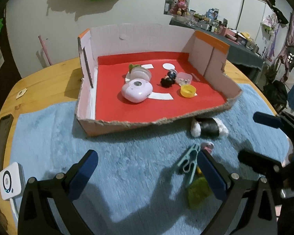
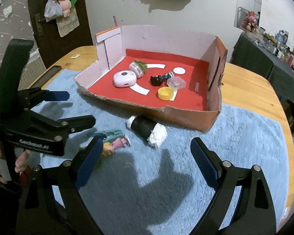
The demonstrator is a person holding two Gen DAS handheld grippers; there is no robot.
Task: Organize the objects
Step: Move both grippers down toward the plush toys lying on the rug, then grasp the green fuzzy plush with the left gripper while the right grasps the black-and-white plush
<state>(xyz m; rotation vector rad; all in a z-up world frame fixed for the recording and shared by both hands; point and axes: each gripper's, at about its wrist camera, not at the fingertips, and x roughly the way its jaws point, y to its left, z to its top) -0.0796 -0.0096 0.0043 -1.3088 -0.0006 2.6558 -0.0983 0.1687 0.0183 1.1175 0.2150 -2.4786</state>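
**Both tools released above blue mat**

Left tool (image 1: 147,168) hangs wide apart, gripping nothing. Green clothespin (image 1: 187,163) lies by its right finger (small figurine adjacent, blurred). Black-and-white plush roll (image 2: 147,130) rests against the cardboard tray (image 2: 186,115). Right tool (image 2: 147,158): spread, unloaded.

Dim indoor light from above; hard shadows on blue mat (image 1: 127,166); fisheye bending, dark vignette corners; slight blur.

Both grippers (image 1: 147,168) (image 2: 145,158) are black plastic — silver screws, blue textured pads (image 2: 203,164) lining the jaws.
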